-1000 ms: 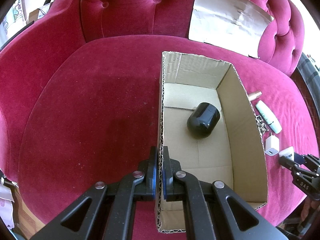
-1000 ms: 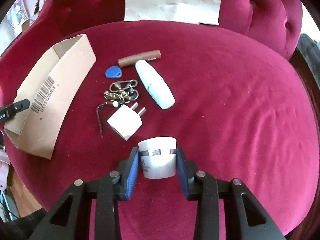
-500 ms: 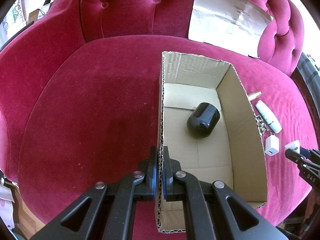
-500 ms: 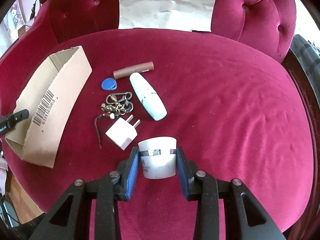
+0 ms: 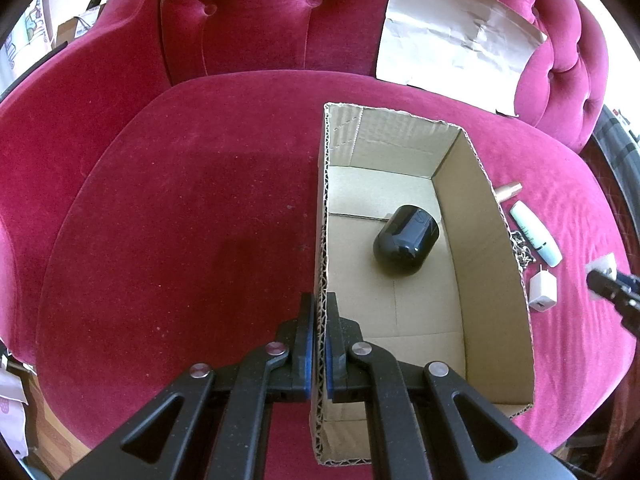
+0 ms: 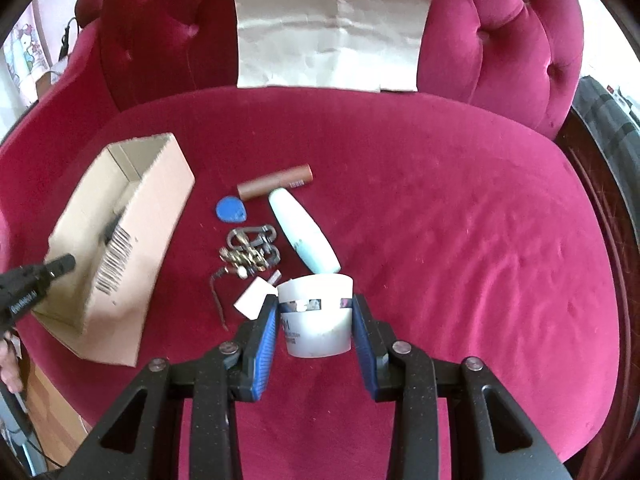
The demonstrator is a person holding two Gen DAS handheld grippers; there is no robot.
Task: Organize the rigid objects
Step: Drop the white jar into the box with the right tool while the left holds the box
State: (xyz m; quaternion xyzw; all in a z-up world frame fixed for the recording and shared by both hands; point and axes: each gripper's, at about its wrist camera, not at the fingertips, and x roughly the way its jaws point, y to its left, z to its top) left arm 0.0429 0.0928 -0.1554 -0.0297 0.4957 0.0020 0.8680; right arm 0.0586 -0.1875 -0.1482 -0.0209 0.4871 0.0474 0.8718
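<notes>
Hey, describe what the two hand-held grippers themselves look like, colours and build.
Both match: the left hand-held gripper and right hand-held gripper have matte black angular linkage arms with triangular cutouts, silver round pivot rivets, and blue ribbed pads lining the black fingers. Small white lettering marks one side; unreadable. No cables or sleeves visible.

Bright daylight floods both views, blowing out the upper corners to white. The red sofa (image 5: pixel 180 220) gleams on the right side and darkens at left. Fisheye bending curves every edge. In the right wrist view the cardboard box (image 6: pixel 120 240) smears with motion blur.
</notes>
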